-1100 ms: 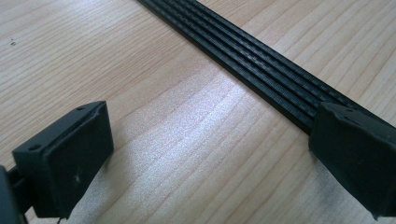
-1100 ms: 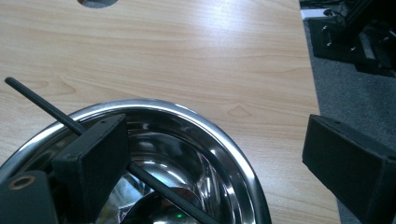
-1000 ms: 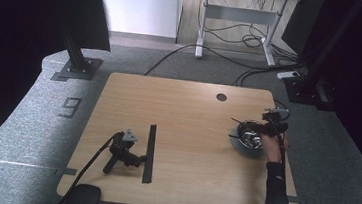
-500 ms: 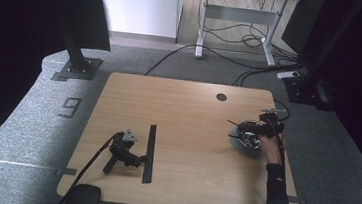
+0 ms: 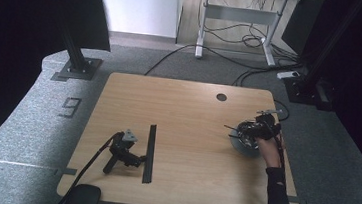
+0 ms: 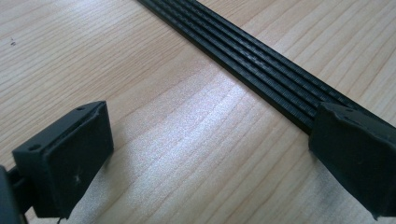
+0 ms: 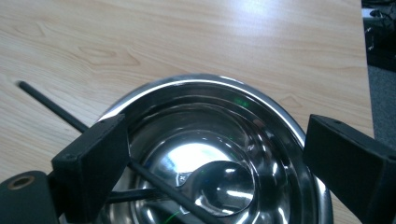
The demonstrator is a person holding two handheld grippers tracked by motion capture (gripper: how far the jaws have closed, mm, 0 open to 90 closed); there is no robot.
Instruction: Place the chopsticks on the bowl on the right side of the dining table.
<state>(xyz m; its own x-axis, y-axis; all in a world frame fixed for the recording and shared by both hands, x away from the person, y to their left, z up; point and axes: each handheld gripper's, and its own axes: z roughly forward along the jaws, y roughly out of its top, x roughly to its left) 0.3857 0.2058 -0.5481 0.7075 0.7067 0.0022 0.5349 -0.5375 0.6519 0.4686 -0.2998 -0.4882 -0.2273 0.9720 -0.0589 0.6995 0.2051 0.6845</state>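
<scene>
My right gripper (image 5: 250, 129) is held in a hand over a steel bowl (image 5: 243, 142) near the table's right edge. In the right gripper view it (image 7: 217, 140) stands open just above the bowl (image 7: 201, 80). A steel spoon (image 7: 224, 183) lies inside the bowl, and its thin black handle (image 7: 56, 108) pokes out over the rim past one jaw. My left gripper (image 5: 125, 160) lies on the table at the front left, with no hand on it. It (image 6: 212, 130) is open, and one jaw rests against a black ribbed strip (image 6: 261, 70).
The black strip (image 5: 150, 153) runs front to back left of the table's middle. A round cable hole (image 5: 221, 97) sits near the far edge. The left gripper's cable (image 5: 87, 166) trails off the front edge. A forearm (image 5: 276, 191) comes in at the front right.
The right gripper has shifted slightly left and toward the front, settling over the bowl. The left gripper and the strip have not moved.
</scene>
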